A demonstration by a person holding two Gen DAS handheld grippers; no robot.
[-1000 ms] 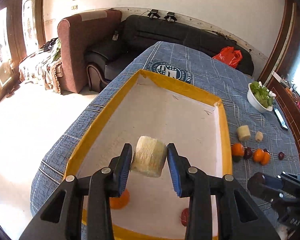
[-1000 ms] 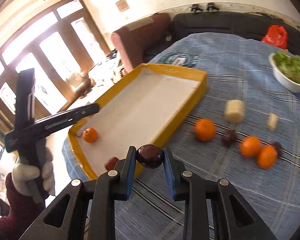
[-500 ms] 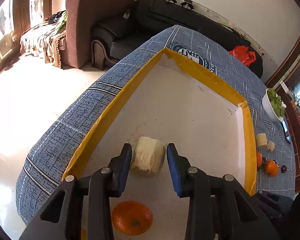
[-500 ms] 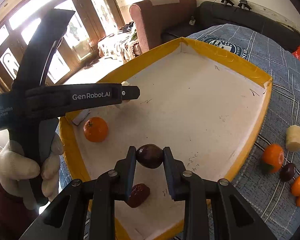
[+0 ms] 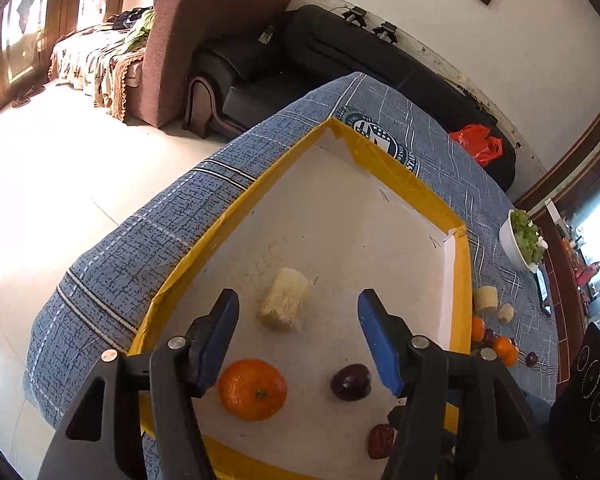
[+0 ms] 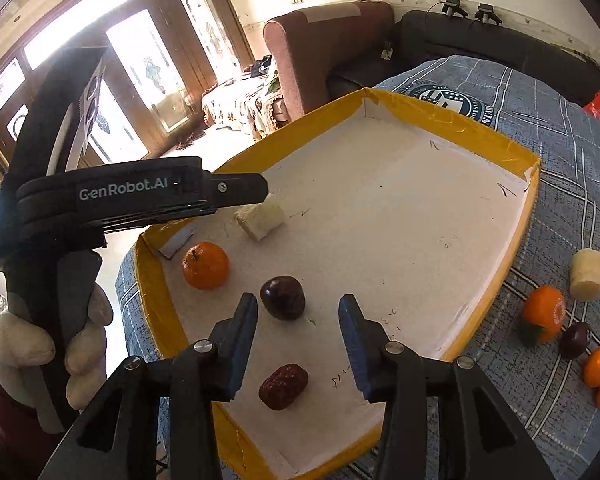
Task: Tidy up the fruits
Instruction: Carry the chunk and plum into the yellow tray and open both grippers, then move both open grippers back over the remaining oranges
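A yellow-rimmed white tray (image 5: pixel 416 192) (image 6: pixel 452 132) lies on the blue cloth. In it rest a pale corn-like chunk (image 5: pixel 285 300) (image 6: pixel 261 216), an orange (image 5: pixel 253 389) (image 6: pixel 205 265), a dark plum (image 5: pixel 351 382) (image 6: pixel 282 297) and a red date (image 5: pixel 381 440) (image 6: pixel 283 386). My left gripper (image 5: pixel 298 338) hovers over the tray with its jaws opening, the pale chunk lying free just beyond them. My right gripper (image 6: pixel 298 346) is opening too; the plum sits loose on the tray floor ahead of its fingers.
Loose fruit lies on the cloth right of the tray: a pale chunk (image 6: pixel 587 275), oranges (image 6: pixel 544 313) and a dark plum (image 6: pixel 576 339). A white bowl of greens (image 5: pixel 522 240) stands farther off. A gloved hand (image 6: pixel 40 344) holds the left gripper. Sofas stand beyond the table.
Both grippers came down over the tray and their jaws spread apart. The pale chunk left the left jaws and the dark plum left the right jaws; both now lie on the tray floor.
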